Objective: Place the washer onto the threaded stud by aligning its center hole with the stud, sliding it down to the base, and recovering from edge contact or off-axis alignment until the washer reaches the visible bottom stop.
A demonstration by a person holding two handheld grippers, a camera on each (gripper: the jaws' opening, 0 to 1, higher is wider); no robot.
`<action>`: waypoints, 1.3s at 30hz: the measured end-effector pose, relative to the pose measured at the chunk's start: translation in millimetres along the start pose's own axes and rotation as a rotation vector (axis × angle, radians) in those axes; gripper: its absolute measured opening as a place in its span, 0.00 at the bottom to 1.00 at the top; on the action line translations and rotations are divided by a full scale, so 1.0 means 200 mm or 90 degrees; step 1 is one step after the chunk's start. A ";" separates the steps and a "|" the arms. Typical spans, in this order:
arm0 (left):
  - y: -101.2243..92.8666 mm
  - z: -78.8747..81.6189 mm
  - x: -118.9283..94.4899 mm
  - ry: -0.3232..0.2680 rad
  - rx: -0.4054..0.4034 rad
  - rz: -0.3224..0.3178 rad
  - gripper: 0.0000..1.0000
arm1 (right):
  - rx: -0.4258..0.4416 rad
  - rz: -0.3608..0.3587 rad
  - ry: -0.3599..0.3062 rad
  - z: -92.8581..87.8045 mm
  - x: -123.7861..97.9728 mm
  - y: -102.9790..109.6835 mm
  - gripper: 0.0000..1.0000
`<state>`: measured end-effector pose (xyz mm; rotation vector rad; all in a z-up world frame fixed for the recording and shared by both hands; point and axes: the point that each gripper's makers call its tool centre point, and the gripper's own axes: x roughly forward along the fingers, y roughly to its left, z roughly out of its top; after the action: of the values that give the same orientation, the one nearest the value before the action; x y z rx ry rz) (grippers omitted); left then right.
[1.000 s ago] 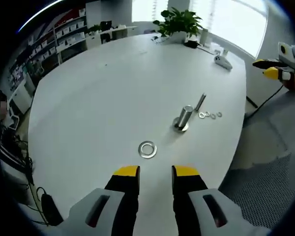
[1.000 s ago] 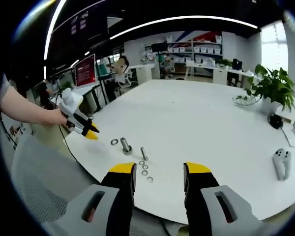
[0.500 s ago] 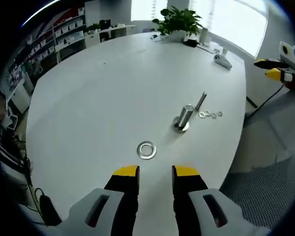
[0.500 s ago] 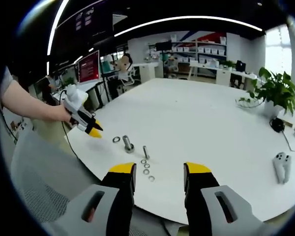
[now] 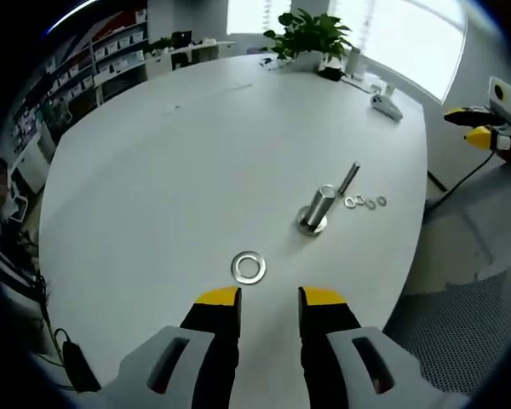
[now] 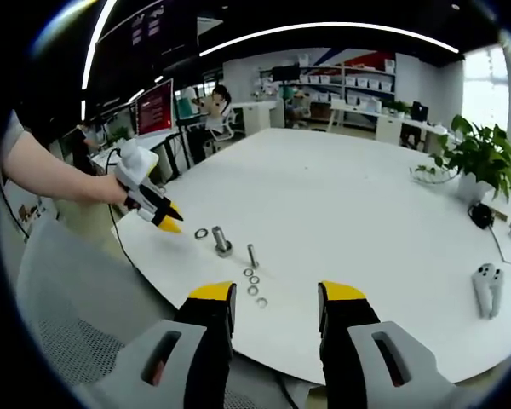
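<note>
A large flat washer (image 5: 249, 267) lies on the white table (image 5: 179, 162), just ahead of my left gripper (image 5: 270, 298), which is open and empty. Up and to the right of it, the threaded stud (image 5: 318, 207) stands upright on its flanged base. In the right gripper view the left gripper (image 6: 172, 218), held by a hand, hovers close beside the washer (image 6: 201, 233) and the stud (image 6: 222, 242). My right gripper (image 6: 277, 294) is open and empty, off the table's edge, and appears as yellow tips (image 5: 477, 128) at the far right.
A loose bolt (image 5: 348, 177) and several small washers (image 5: 364, 202) lie right of the stud. A white controller (image 5: 385, 106) and a potted plant (image 5: 311, 36) sit at the far edge. The table's rim (image 5: 409, 256) drops to a mesh chair (image 5: 460, 332).
The left gripper has moved in toward the washer and stud, as seen from the right gripper view. Both grippers stay open, and the washer has not moved on the table.
</note>
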<state>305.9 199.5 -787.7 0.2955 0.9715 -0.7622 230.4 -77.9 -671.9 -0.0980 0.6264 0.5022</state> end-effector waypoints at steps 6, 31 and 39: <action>0.02 0.00 0.06 0.029 -0.011 0.008 0.26 | -0.012 0.003 0.024 -0.03 0.01 0.02 0.41; 0.03 0.01 0.22 0.109 -0.011 0.070 0.29 | 0.032 0.040 0.006 -0.02 0.02 0.04 0.40; 0.05 0.00 0.24 0.134 -0.014 0.079 0.29 | 0.032 0.068 0.003 -0.01 0.02 0.08 0.39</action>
<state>328.6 184.2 -827.2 0.4187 1.1485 -0.6149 223.9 -63.4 -675.4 -0.0177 0.6507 0.5890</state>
